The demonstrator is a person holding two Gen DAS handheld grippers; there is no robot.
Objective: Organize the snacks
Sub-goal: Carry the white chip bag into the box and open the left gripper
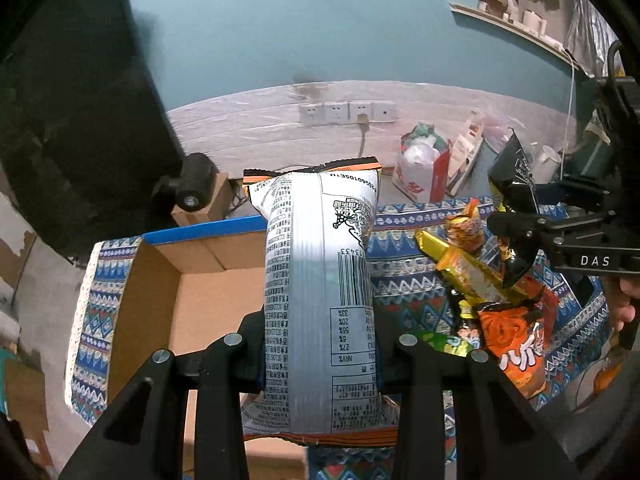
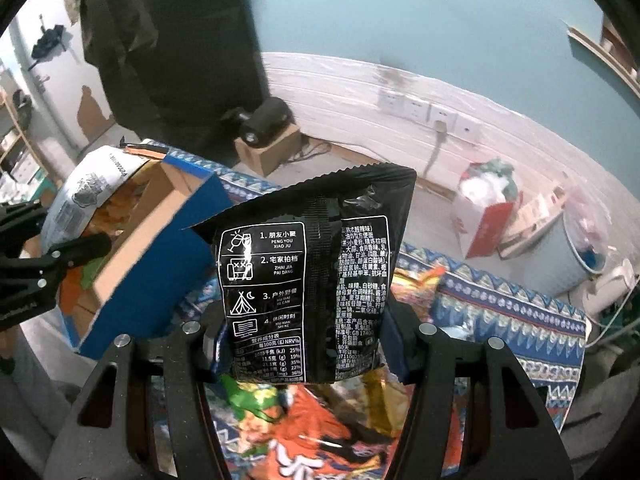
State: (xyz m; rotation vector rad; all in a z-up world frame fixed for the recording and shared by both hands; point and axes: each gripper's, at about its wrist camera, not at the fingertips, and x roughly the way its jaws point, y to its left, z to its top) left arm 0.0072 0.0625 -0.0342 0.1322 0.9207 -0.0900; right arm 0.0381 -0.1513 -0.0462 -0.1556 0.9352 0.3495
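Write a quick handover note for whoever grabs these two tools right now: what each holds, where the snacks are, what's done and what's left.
Left tool: shut on the silver snack bag, held over the cardboard box.
Right tool: shut on the black snack bag, lifted above the pile.
Done: at least one pack seems to lie in the box already.
Left: drop both bags in, then clear the orange pack, gold pack and others off the patterned cloth.

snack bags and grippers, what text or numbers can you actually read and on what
"PENG YOU XIAO JU", "ZHAI JIA PAI DANG": black bag in the right gripper, beside items 1 and 2.
"DAS": right gripper's body, seen from the left wrist.
"NRV%", "27%", "56%": silver bag in the left gripper, printed upside down.
Ingredient paragraphs and the orange bag: too small or blurred.
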